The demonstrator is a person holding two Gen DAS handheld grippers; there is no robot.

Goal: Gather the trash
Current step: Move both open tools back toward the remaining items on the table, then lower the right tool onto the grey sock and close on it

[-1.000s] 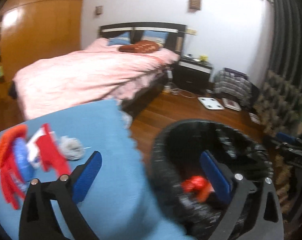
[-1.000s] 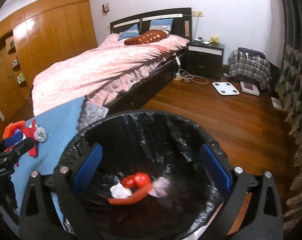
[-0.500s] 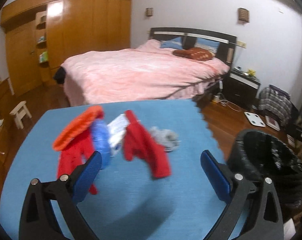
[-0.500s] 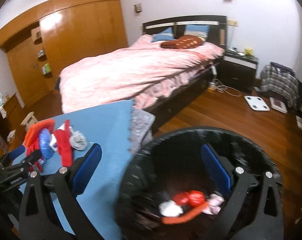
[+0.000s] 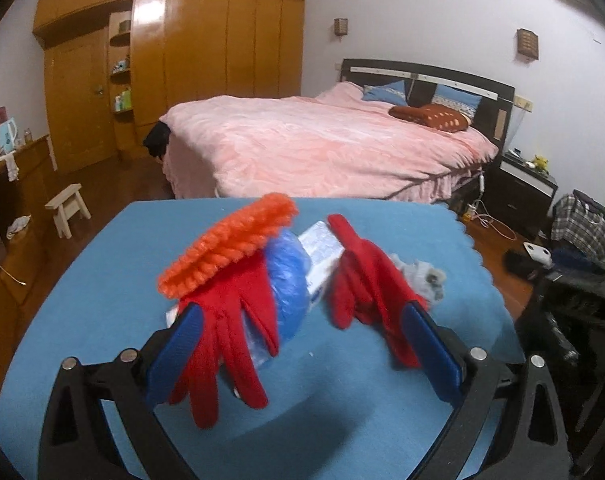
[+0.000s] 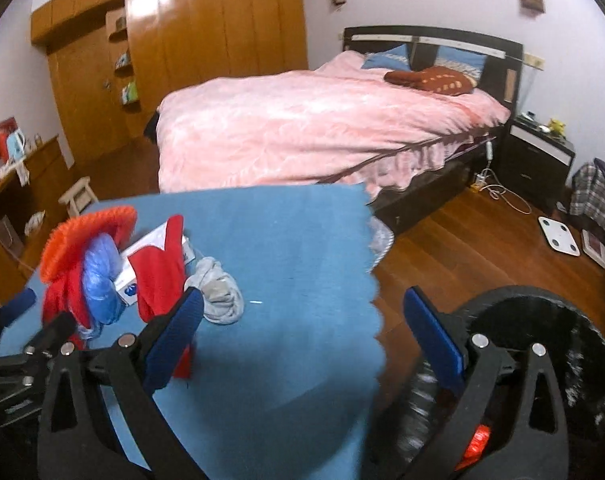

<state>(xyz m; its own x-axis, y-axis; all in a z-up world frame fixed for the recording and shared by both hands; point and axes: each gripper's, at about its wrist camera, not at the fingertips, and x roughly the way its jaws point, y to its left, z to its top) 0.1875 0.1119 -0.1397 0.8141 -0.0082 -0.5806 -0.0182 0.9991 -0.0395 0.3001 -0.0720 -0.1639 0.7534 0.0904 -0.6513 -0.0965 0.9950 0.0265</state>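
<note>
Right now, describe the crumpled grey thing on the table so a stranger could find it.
Start at the blue-covered table in front of the pink bed. A pile of trash lies there, and the grey wad sits on the side nearest the black bin. It is the only pale, colourless piece, beside a red glove.

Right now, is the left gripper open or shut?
Open. In its own view the left gripper has its blue fingers spread wide, with nothing between them; the red gloves lie on the table beyond.

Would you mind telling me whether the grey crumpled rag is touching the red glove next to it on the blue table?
Touching. In the right wrist view the grey rag presses against the red glove's edge with no blue table showing between them.
</note>
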